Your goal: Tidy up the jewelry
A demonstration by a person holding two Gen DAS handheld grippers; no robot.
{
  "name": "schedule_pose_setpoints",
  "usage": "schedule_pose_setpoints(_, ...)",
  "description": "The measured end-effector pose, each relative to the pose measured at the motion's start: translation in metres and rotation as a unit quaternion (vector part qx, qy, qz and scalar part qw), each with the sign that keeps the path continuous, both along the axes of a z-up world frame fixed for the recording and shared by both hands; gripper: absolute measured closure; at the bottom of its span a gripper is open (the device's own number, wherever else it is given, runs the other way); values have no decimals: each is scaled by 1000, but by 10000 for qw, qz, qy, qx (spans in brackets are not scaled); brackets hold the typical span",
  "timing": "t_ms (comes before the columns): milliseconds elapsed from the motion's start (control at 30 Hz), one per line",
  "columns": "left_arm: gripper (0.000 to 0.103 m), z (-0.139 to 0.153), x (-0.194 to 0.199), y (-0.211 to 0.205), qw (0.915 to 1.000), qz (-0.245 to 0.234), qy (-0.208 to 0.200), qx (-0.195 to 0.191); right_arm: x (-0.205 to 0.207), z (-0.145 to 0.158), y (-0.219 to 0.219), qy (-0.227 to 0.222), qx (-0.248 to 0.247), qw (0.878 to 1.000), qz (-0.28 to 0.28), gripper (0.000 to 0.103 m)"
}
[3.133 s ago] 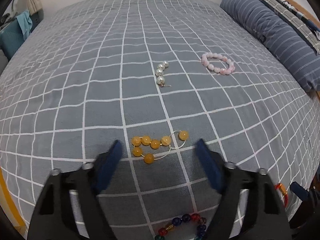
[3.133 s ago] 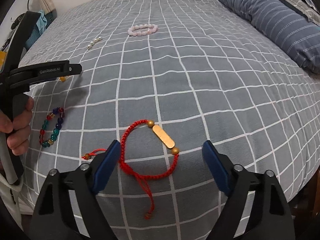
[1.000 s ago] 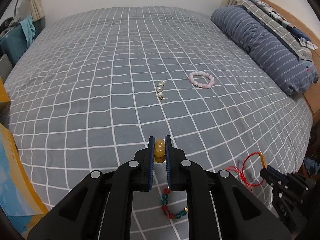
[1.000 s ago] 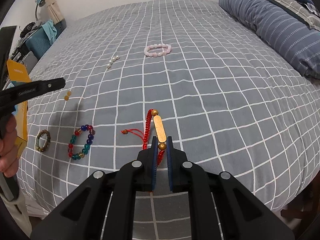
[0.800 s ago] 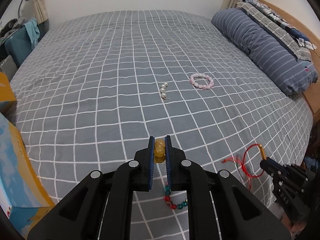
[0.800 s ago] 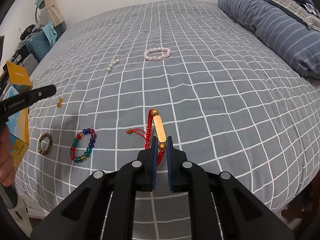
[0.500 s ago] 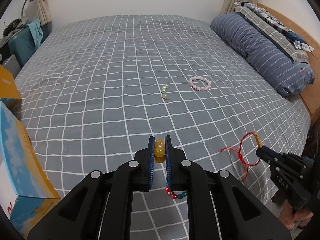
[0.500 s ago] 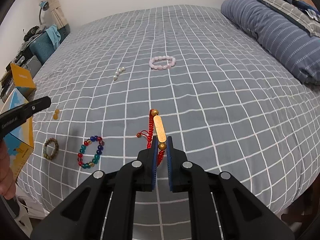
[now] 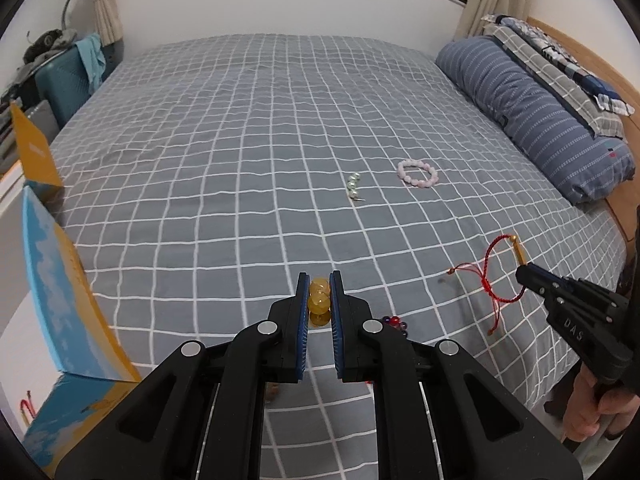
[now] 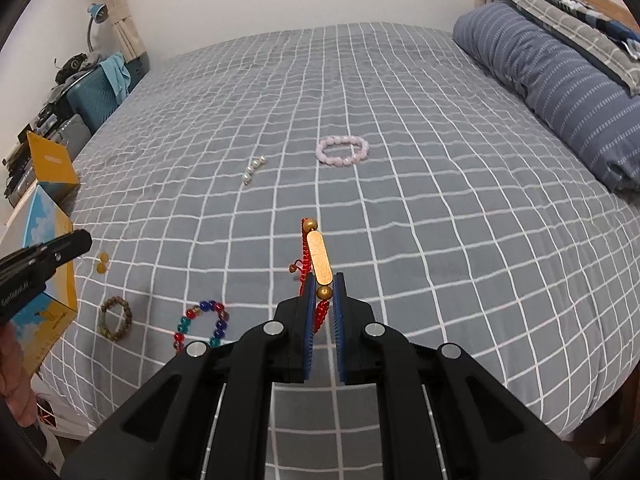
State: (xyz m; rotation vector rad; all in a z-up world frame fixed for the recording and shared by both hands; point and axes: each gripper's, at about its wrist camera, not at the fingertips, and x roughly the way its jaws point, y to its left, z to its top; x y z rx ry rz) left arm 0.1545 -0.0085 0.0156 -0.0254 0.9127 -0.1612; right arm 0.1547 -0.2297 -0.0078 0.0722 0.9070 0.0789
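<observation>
Left wrist view shows the left gripper (image 9: 319, 300) with its jaws pinching the amber bead bracelet (image 9: 319, 298), the yellow beads stacked between the blue pads and held clear above the grey checked bedspread (image 9: 240, 140). Over on the right edge of that view the right gripper (image 9: 522, 271) carries the red cord bracelet (image 9: 490, 270), which dangles from its tip; the right wrist view confirms it, jaws pressed onto the cord just below a gold bar and bead (image 10: 322, 266). So both pieces are lifted and the step in hand looks like the carry toward storage. That storage is probably the open blue-and-yellow box (image 9: 60, 308) standing off the bed's left edge (its flaps are up, and a small red item seems to lie near its bottom, though I cannot tell what it is). The next move likely calls for swinging each gripper over the box opening and releasing only once the piece hangs inside the walls, since the loose red cord could snag on a flap. Left on the bedspread are the pink bead bracelet (image 10: 343, 151), the pearl piece (image 10: 253, 169), the multicoloured bead bracelet (image 10: 202, 324) and the brown bead bracelet (image 10: 116, 318), none yet in any container.
</observation>
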Motion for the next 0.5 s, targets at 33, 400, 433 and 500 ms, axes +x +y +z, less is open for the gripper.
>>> schedule_pose_setpoints(33, 94, 1, -1, 3, 10000, 39, -13, 5, 1, 2, 2, -22, 13, 10000, 18, 95)
schedule_pose_setpoints(400, 94, 21, -15, 37, 9987, 493, -140, 77, 11, 22, 33, -184, 33, 9994, 295, 95)
schedule_pose_setpoints(433, 94, 24, -17, 41, 9984, 538, -163, 89, 13, 25, 38, -212, 30, 9992, 345, 95)
schedule_pose_setpoints(500, 94, 28, -21, 47, 9979, 601, -195, 110, 14, 30, 48, -267, 31, 9987, 426, 95)
